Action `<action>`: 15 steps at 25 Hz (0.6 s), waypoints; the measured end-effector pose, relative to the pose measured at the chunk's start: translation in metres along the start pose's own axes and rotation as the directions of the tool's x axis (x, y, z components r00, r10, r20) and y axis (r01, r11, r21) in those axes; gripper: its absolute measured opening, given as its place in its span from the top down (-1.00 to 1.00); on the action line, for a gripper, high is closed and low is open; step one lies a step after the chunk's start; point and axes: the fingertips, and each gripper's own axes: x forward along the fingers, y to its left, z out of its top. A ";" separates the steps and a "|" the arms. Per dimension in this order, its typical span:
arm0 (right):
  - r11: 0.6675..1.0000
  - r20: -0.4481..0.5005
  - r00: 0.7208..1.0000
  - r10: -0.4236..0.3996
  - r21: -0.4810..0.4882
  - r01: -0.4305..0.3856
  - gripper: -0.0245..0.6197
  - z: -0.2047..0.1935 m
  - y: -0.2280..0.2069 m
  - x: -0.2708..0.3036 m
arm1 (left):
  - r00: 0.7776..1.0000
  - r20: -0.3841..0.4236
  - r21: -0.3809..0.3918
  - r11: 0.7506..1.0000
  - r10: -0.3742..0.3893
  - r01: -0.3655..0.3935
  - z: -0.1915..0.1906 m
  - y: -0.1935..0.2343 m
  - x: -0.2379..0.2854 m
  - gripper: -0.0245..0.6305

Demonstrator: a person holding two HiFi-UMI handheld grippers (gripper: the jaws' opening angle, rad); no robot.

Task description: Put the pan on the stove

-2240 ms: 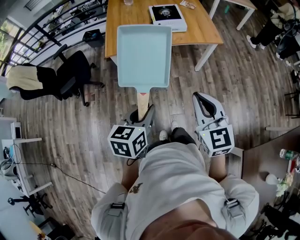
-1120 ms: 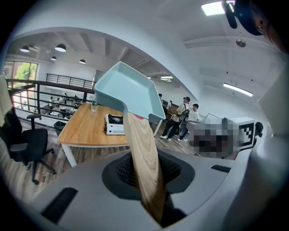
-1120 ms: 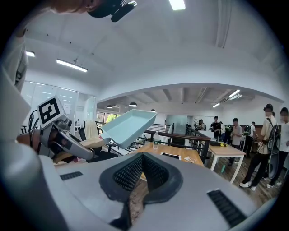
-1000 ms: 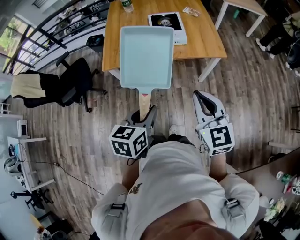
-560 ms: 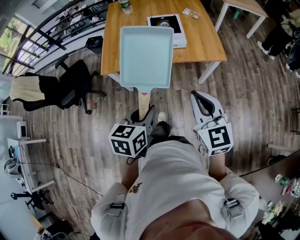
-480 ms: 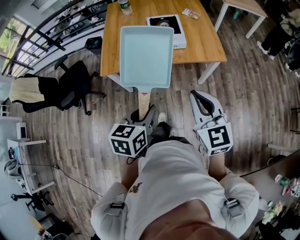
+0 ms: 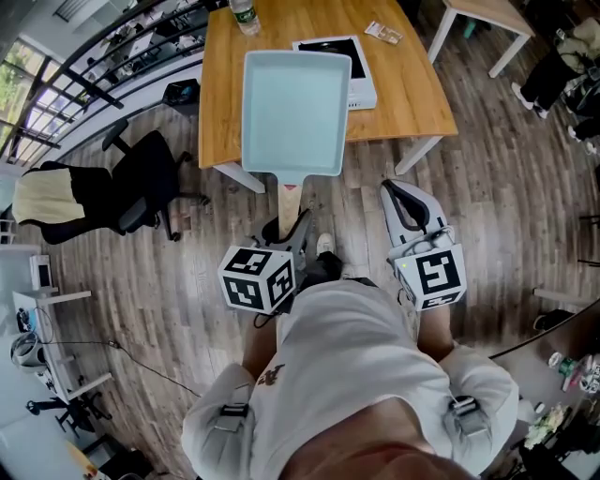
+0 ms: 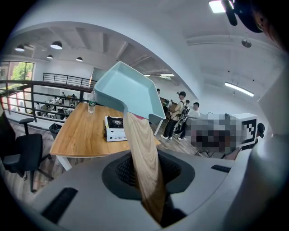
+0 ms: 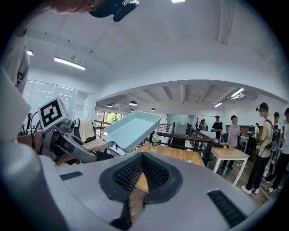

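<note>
A wooden table (image 7: pixel 220 103) stands on plank flooring. A water bottle (image 7: pixel 244 14) is near its far left corner and a small packet (image 7: pixel 380 33) near its far edge. A black office chair (image 7: pixel 141 183) sits beside its left edge.

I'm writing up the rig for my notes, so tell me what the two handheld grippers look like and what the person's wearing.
Both the left gripper and right gripper have pale grey shells with black ribbed jaw linings; each carries a white cube with black square markers. The person wears an off-white top with a grey strap buckle at each shoulder.
</note>
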 end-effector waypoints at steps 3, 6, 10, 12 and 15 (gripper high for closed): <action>1.000 -0.008 1.000 -0.007 0.000 0.007 0.86 0.005 -0.004 0.019 | 1.000 -0.005 0.000 1.000 -0.008 0.008 0.011 0.014 0.008 0.65; 1.000 -0.012 1.000 -0.012 -0.002 0.012 0.86 0.009 -0.010 0.039 | 1.000 -0.009 0.002 1.000 -0.015 0.015 0.023 0.027 0.019 0.65; 1.000 -0.010 1.000 -0.023 -0.005 0.023 0.86 0.013 -0.016 0.060 | 1.000 -0.013 0.008 1.000 -0.027 0.027 0.037 0.043 0.031 0.65; 0.999 -0.014 0.999 -0.035 -0.003 0.035 0.86 0.014 -0.018 0.068 | 0.999 -0.015 0.013 0.999 -0.035 0.036 0.043 0.050 0.035 0.65; 0.998 -0.022 0.998 -0.055 -0.002 0.055 0.86 0.018 -0.021 0.079 | 0.999 -0.019 0.020 0.999 -0.048 0.048 0.051 0.060 0.041 0.65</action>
